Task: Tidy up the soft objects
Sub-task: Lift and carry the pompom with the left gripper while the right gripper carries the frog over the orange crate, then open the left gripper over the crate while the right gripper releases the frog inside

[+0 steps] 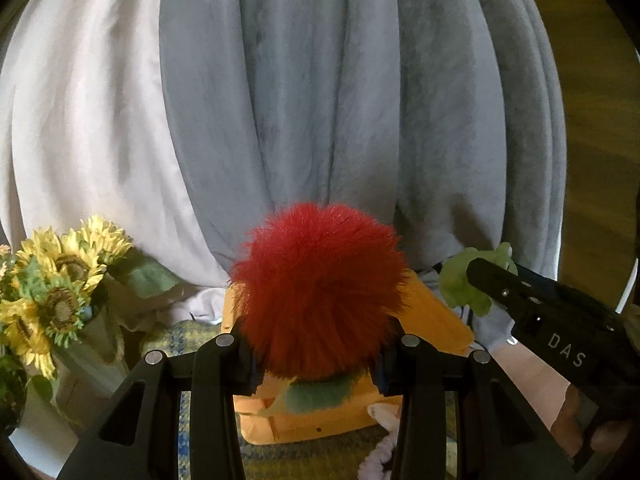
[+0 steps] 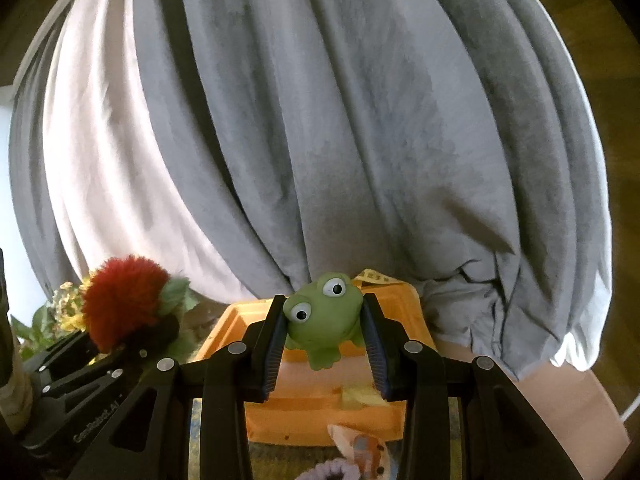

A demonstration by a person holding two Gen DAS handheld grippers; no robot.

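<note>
My left gripper point(image 1: 318, 354) is shut on a fluffy red pom-pom point(image 1: 318, 288) and holds it above an orange bin point(image 1: 436, 320). A green soft item point(image 1: 320, 394) lies inside the bin below it. My right gripper point(image 2: 324, 340) is shut on a green frog toy point(image 2: 324, 316) with big white eyes, held over the orange bin point(image 2: 320, 408). In the left wrist view the right gripper point(image 1: 472, 276) shows at the right with the frog point(image 1: 460, 280). In the right wrist view the left gripper point(image 2: 136, 340) shows at the left with the pom-pom point(image 2: 120, 300).
Grey and white curtains point(image 1: 320, 100) hang behind the bin. A bunch of artificial sunflowers point(image 1: 56, 280) stands at the left. A small patterned soft toy point(image 2: 362, 450) and a purple fuzzy ring point(image 2: 332, 472) lie on the patterned cloth point(image 1: 192, 340) in front of the bin.
</note>
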